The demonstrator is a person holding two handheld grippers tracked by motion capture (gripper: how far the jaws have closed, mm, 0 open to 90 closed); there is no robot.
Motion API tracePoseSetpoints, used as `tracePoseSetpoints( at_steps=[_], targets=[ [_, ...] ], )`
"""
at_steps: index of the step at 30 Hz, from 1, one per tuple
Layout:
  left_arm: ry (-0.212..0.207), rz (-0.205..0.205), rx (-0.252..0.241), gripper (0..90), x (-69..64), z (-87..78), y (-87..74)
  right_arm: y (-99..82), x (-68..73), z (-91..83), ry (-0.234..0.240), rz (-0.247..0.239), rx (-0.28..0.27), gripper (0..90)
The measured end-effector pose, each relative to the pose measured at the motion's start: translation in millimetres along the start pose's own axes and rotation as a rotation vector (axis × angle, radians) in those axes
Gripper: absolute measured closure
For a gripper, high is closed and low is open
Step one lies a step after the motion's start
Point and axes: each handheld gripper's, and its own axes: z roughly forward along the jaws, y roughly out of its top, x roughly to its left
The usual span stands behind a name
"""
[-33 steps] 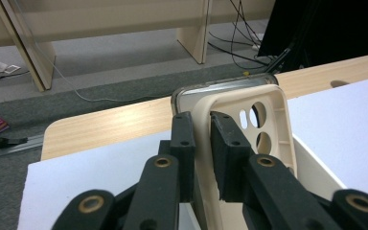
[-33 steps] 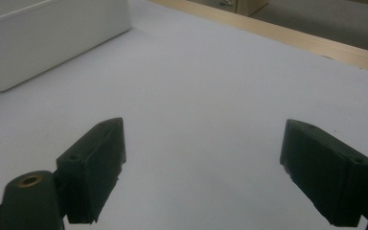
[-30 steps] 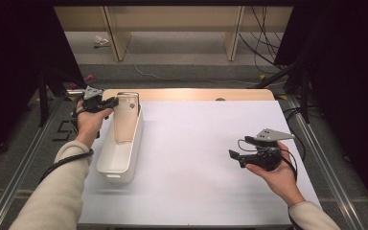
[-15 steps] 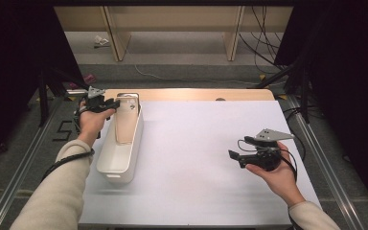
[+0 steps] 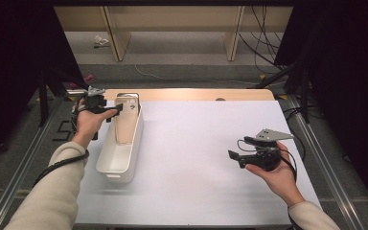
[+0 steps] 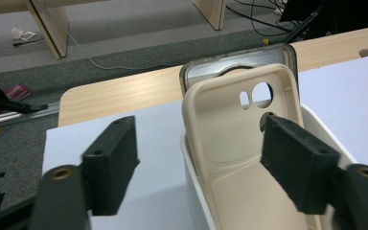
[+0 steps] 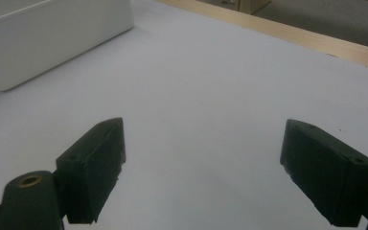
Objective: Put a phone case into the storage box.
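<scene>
A beige phone case [image 6: 239, 139] leans upright in the far end of a white bin [image 5: 120, 153], with a grey clear case [image 6: 235, 72] right behind it. My left gripper [image 6: 199, 158] is open at the bin's far left corner; its jaws have just been opening. The beige case's left edge and the bin's rim [image 6: 189, 191] stand between the pads, which do not press on them. In the high view the left gripper [image 5: 116, 110] sits beside the beige case [image 5: 124, 124]. My right gripper [image 5: 233, 156] hovers open over the white table, with nothing between its jaws [image 7: 201, 163].
The white tabletop [image 5: 196, 139] stretches between the bin and the right hand. A wooden strip [image 5: 196, 94] borders the table's far edge. Metal rails run along both sides. The bin's side wall [image 7: 52, 33] lies far left of the right gripper.
The left gripper's jaws have parted at the top of the beige case, which stays leaning in the bin. The right hand has kept still.
</scene>
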Motion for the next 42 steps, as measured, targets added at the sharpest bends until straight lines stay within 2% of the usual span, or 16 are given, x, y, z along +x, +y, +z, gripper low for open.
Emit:
tracePoseSetpoints(
  at_steps=[5,8,14,22,29,34,42],
  targets=[
    [-0.023,-0.011,-0.011,15.8,-3.7,-8.4,2.4,-0.1,0.2,0.0,0.000,0.000,0.000,16.3],
    [-0.033,-0.014,-0.023,13.6,-6.4,-15.5,2.8,0.1,0.3,-0.3,-0.002,0.000,-0.001,16.4],
    [-0.066,0.009,-0.017,8.8,-13.8,-26.9,1.8,0.0,0.4,0.2,-0.002,-0.001,0.000,16.3],
    [-0.097,0.062,-0.036,9.0,-29.4,-42.1,0.3,0.1,0.6,-0.2,-0.004,-0.001,0.001,16.3],
    [-0.144,0.076,-0.056,9.0,-41.3,-54.2,-8.2,0.1,0.6,-0.4,-0.005,0.000,0.000,16.3],
    [-0.153,0.090,-0.066,9.1,-46.3,-61.0,-15.1,0.2,1.1,-0.4,-0.003,0.000,0.000,16.3],
    [-0.198,0.095,-0.077,9.0,-58.2,-69.8,-25.6,0.3,1.2,-0.4,-0.003,-0.001,0.000,16.3]
  ],
)
